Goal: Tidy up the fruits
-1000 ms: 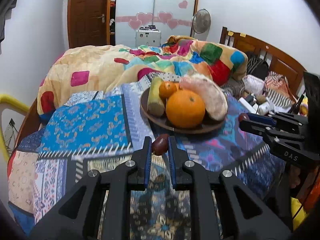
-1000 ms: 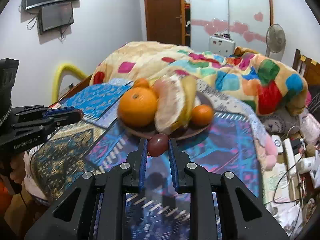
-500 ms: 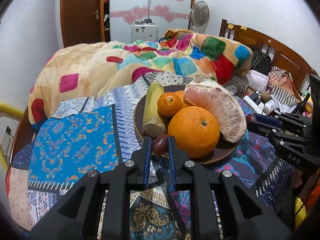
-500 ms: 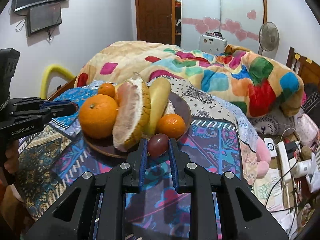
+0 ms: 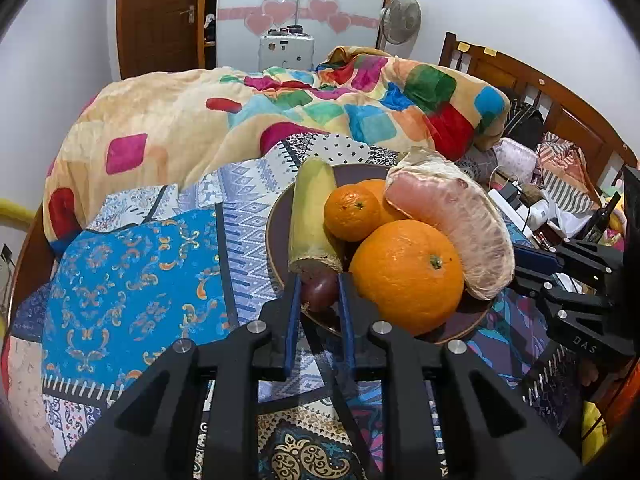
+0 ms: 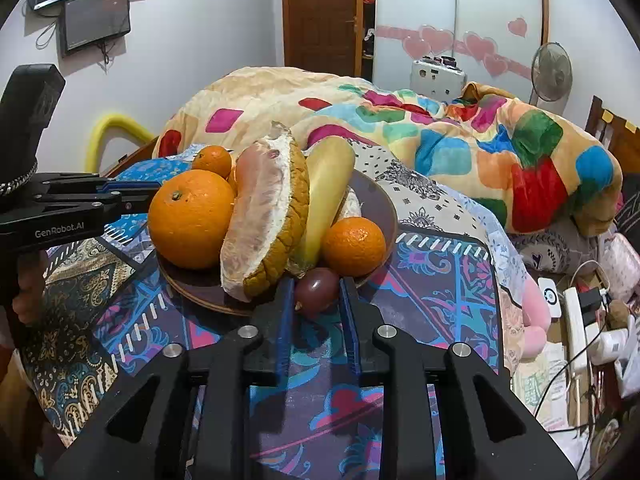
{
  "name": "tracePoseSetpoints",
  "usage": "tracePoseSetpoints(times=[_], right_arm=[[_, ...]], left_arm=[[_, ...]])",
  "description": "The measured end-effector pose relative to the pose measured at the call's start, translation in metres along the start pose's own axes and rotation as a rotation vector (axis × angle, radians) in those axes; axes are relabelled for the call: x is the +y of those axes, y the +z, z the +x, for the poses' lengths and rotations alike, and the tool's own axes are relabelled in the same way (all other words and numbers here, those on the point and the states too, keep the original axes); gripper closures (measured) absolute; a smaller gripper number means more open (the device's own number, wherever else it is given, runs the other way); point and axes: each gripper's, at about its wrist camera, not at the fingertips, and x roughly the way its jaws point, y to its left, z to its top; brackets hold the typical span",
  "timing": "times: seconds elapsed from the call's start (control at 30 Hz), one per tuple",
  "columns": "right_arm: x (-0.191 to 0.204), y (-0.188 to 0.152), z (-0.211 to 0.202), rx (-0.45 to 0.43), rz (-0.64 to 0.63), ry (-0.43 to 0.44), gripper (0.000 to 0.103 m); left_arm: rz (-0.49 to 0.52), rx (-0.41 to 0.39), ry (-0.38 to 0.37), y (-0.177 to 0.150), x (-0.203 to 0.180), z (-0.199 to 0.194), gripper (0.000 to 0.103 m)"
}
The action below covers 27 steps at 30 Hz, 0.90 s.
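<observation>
A dark round plate on the patterned cloth holds a big orange, small oranges, a peeled pomelo wedge and a pale yellow-green fruit. My left gripper is shut on a dark red fruit at the plate's near rim, against the cut end of the yellow-green fruit. My right gripper is shut on another dark red fruit at the plate's rim on the opposite side.
A colourful blanket lies heaped behind the plate. A wooden headboard and clutter with cables are to the right. A door, a fan and a wall screen are further back.
Both grippers have moved forward to the plate, each carrying its dark red fruit; each fruit is now at the plate's rim.
</observation>
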Motion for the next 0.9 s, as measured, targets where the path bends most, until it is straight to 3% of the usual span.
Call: tracePoseSetpoints(times=[0.2,0.4,0.67,0.8,0.9], right_arm=[[-0.006,-0.001,-0.001,0.001,0.034,0.012,0.075],[-0.008,0.002,-0.022,-0.05,0.051,-0.002,0.075],[0.014,0.014,-0.104,-0.207,0.041,-0.015,0.075],[0.031,0.015,-0.156,-0.32,0.033,-0.037,0.075],[0.047,0.012,-0.193,-0.407,0.024,-0.056,0.069]], left_arm=[[-0.009,-0.015,0.039,0.0,0.002,-0.004,0.067],[-0.005,-0.076,0.056,0.002,-0.004,-0.037,0.065],[0.017,-0.255,0.089,-0.003,-0.033,-0.134,0.065],[0.008,-0.36,0.095,-0.014,-0.051,-0.19,0.06],[0.013,-0.433,0.113,-0.025,-0.065,-0.227,0.056]])
